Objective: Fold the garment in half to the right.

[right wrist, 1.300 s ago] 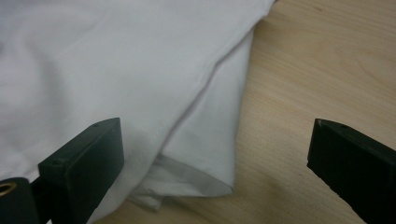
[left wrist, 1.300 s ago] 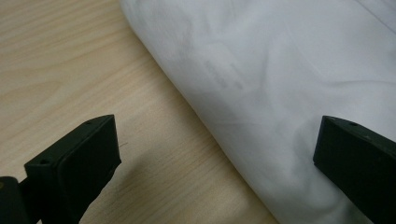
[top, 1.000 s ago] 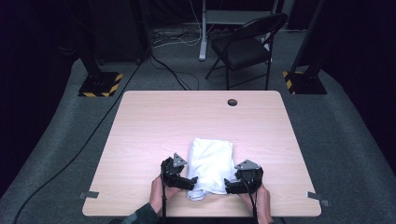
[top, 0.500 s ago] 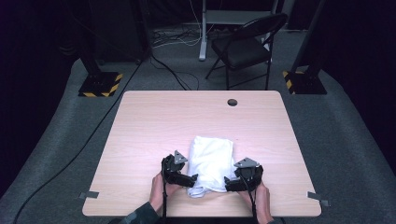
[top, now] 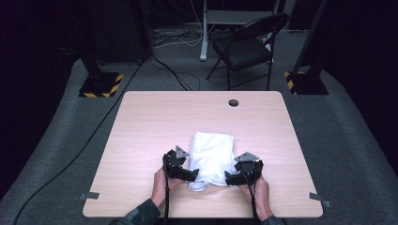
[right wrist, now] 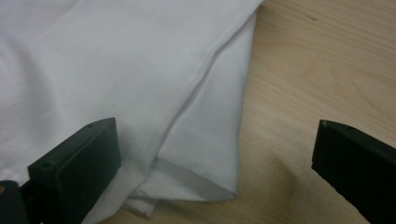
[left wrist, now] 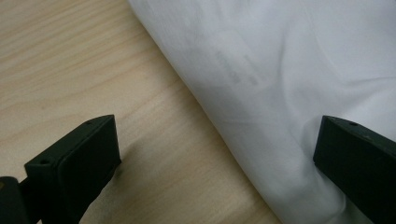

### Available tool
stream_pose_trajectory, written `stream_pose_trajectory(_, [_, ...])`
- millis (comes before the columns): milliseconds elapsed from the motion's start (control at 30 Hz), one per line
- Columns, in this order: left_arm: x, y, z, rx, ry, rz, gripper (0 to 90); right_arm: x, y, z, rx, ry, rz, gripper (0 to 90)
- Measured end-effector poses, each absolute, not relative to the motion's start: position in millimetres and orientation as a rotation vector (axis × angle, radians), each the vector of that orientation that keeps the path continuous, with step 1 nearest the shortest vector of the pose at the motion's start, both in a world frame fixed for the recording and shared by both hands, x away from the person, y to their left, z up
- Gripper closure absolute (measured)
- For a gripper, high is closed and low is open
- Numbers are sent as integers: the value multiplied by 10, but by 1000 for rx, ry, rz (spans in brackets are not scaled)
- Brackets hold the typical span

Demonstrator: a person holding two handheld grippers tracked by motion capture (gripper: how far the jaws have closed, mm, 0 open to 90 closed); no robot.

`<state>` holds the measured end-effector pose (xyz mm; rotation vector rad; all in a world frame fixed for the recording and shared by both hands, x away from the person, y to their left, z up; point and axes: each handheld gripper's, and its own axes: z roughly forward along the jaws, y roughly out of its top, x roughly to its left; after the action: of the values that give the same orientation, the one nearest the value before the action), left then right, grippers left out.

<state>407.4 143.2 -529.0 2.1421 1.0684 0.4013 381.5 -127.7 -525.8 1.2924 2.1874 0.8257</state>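
A folded white cloth point(top: 212, 157) lies on the wooden table point(top: 155, 122), near its front edge. My left gripper point(top: 193, 175) is at the cloth's near left corner, jaws open wide and straddling the cloth's edge point(left wrist: 261, 121): one jaw over bare wood, the other over fabric. At the near right corner my right gripper point(top: 228, 178) is open too; the layered hem of the cloth point(right wrist: 187, 140) lies between its jaws, and its right jaw hangs over wood. Neither gripper holds anything.
A round cable hole point(top: 233, 102) sits near the table's far edge. Beyond the table stand a black folding chair point(top: 246, 47) and stands with striped bases point(top: 100, 84). Tape tabs point(top: 320, 201) mark the front corners.
Both grippers have edged inward toward the cloth's near corners. The cloth's near edge looks slightly more bunched at the left.
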Motion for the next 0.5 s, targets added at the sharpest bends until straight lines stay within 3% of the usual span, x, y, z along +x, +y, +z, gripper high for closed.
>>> stream_pose_trajectory(500, [4453,1401,-5275,2130,1095,428,0,4201,-1264,-5243,1288,2170,816,4])
